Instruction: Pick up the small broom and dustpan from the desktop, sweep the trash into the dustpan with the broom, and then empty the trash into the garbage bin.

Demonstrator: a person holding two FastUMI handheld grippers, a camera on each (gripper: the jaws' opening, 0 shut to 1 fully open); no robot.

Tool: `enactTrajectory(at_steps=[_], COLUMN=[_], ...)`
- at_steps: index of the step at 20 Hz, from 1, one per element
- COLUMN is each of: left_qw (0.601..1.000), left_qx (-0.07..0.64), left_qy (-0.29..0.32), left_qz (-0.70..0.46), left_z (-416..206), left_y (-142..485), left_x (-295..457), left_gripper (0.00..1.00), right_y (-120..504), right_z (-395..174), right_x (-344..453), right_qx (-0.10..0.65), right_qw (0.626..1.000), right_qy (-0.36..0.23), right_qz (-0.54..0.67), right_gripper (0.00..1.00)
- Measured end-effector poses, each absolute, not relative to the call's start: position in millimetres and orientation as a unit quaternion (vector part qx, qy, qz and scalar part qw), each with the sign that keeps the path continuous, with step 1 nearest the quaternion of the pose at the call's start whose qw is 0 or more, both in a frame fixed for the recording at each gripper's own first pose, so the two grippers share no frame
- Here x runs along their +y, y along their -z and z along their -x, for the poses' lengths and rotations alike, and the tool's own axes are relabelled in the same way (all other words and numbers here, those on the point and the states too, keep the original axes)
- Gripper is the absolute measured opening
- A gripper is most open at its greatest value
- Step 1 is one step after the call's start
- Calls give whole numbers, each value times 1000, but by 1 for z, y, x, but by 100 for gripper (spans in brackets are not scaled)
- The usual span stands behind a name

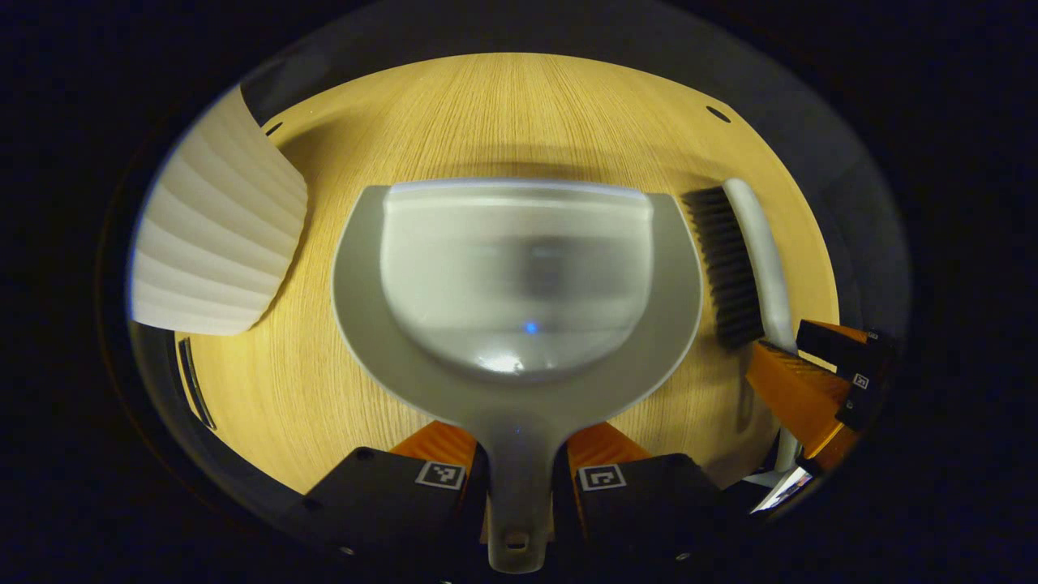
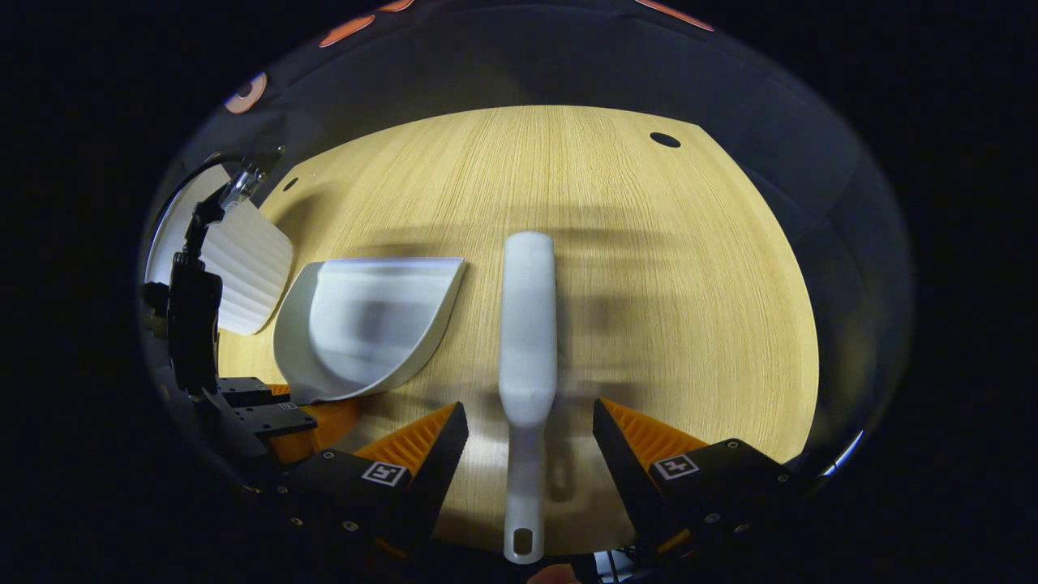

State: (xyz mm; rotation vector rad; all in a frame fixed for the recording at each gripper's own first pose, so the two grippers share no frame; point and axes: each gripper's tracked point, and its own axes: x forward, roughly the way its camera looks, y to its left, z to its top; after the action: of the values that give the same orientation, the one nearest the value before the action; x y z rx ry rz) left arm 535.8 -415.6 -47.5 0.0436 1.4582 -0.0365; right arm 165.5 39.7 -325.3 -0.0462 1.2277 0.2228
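left gripper (image 1: 519, 474) pinches the dustpan (image 1: 519, 276) by its handle, pan flat on the wooden desktop (image 1: 503, 105). right gripper (image 2: 527, 442) spread wide, both fingers apart from the broom (image 2: 527, 341) handle lying between them on the desktop. ribbed white bin (image 1: 219, 243) left of the dustpan.

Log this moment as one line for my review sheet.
stage: grasping tools | left gripper: shut on dustpan handle | right gripper: jaws open astride broom handle | bin: left of dustpan
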Motion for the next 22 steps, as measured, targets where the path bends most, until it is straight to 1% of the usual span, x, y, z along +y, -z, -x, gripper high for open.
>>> enactTrajectory(at_steps=[1, 2, 3, 4, 7, 9, 10, 13, 14, 16, 17, 18, 20, 22], left_qw=[747, 749, 749, 753, 765, 782, 796, 852, 867, 893, 907, 916, 934, 954], left_qx=[664, 661, 661, 657, 643, 622, 603, 518, 492, 439, 413, 392, 351, 293], left_qy=[23, 26, 28, 28, 33, 33, 30, 22, 17, 8, 8, 5, 1, 2], left_qz=[-26, -28, -31, -30, -25, -31, -37, -72, -82, -94, -88, -79, -63, -61], left_z=[-537, -540, -538, -540, -544, -552, -560, -602, -617, -648, -645, -656, -668, -682], left_y=[49, 51, 50, 48, 14, -5, -17, -64, -80, -110, -103, -116, -159, -191], left_x=[-415, -414, -414, -413, -418, -415, -413, -404, -402, -399, -396, -401, -413, -424], left_gripper=[38, 55, 67, 73, 74, 74, 74, 74, 72, 73, 74, 73, 73, 73], right_y=[326, 326, 326, 325, 326, 325, 323, 304, 296, 279, 270, 260, 235, 200], right_z=[-166, -165, -165, -165, -168, -166, -167, -175, -178, -186, -194, -199, -215, -226], right_x=[40, 40, 41, 42, 43, 44, 45, 43, 40, 40, 42, 41, 43, 44], right_qx=[574, 575, 575, 575, 567, 567, 564, 543, 533, 511, 494, 476, 430, 375], right_qw=[812, 811, 811, 811, 817, 817, 819, 834, 840, 854, 864, 874, 897, 922], right_qy=[-103, -103, -103, -103, -107, -104, -102, -98, -96, -96, -98, -98, -99, -102], right_qz=[22, 21, 19, 19, 15, 10, 5, -8, -9, -12, -13, -11, -6, 1], right_gripper=[95, 95, 96, 96, 96, 96, 96, 96, 96, 95, 95, 96, 95, 95])
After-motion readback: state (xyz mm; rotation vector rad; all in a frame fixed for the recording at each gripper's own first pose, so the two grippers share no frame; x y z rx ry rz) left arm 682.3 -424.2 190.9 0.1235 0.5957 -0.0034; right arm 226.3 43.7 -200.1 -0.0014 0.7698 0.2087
